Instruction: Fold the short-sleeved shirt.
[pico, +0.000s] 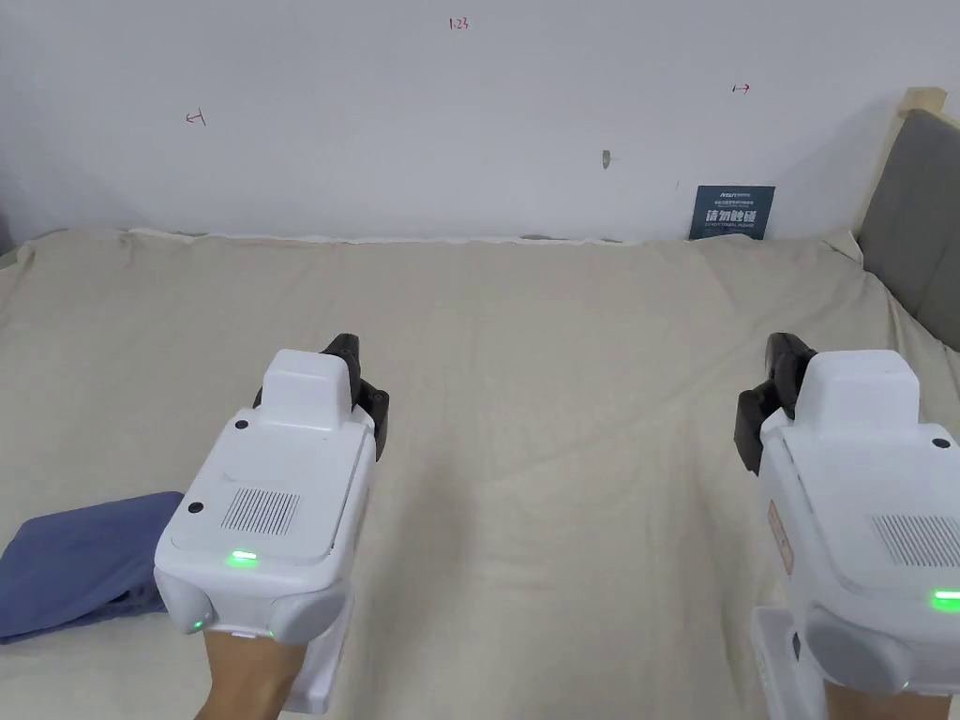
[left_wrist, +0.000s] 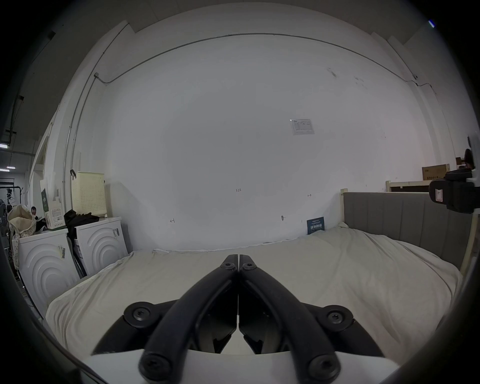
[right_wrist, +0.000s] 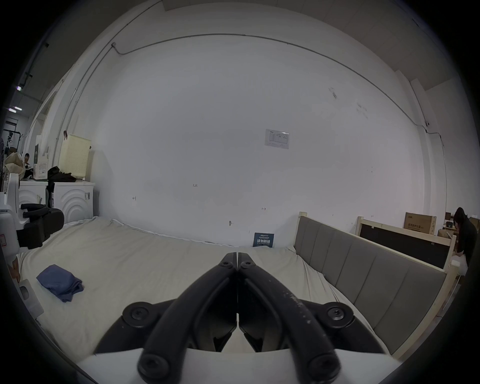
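Observation:
A blue shirt (pico: 80, 562) lies folded into a small bundle on the beige bed sheet (pico: 562, 394), at the near left. The right gripper view has the same bundle (right_wrist: 60, 282) low on the left. My left gripper (pico: 349, 352) hovers over the sheet just right of the bundle, jaws pressed together with nothing between them (left_wrist: 238, 257). My right gripper (pico: 783, 347) is held over the right side of the bed, also shut and empty (right_wrist: 237, 254). Neither touches the shirt.
A grey padded headboard (pico: 914, 225) runs along the bed's right side. A white wall with a small blue sign (pico: 732, 213) backs the bed. White cabinets (left_wrist: 98, 244) with a basket and clutter stand beyond the left edge. A person (right_wrist: 465, 233) is far right.

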